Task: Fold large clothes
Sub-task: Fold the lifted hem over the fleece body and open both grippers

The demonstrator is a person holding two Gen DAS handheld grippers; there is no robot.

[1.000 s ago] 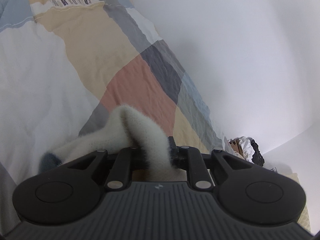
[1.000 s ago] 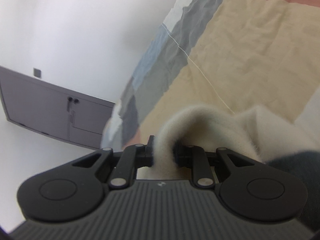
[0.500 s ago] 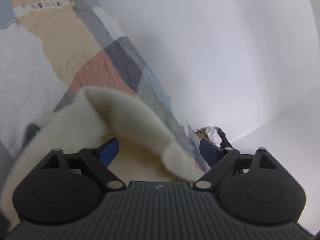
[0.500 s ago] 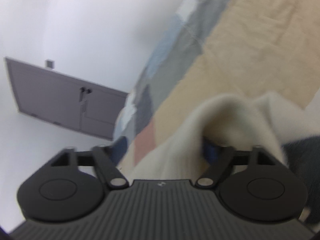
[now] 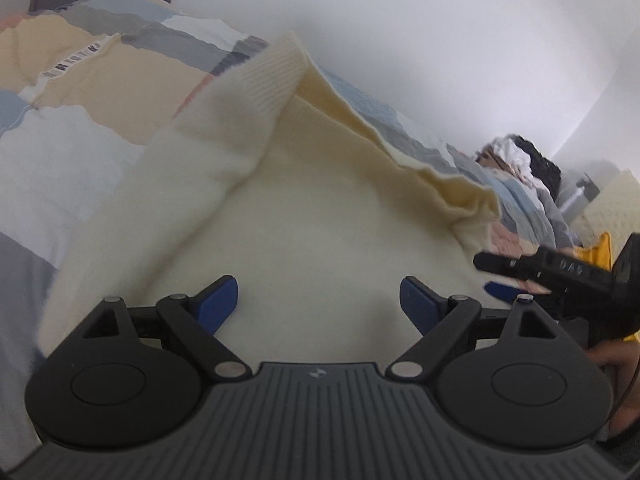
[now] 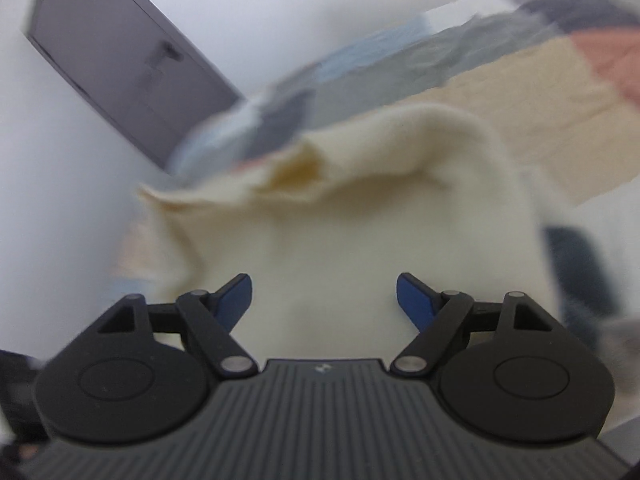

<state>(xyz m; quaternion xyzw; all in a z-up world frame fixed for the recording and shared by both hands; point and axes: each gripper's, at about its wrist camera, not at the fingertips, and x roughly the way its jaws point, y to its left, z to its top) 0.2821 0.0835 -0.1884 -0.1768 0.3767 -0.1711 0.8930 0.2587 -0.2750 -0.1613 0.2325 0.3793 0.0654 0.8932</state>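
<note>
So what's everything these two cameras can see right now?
cream garment: one, cream knit, lying rumpled on the bedcover, ahead of both grippers
bedcover: one, patchwork of beige, grey, white, blue and pink, spread under the garment
clothes pile: one heap, white and black, far end of the bed
cabinet: one, grey, against the white wall
yellow item: one, at the right edge of the left view; can't tell what it is
left gripper: one, black with blue pads, jaws open, nothing between them
right gripper: one, black with blue pads, jaws closing a little, gripping nothing; also visible from the left view
</note>
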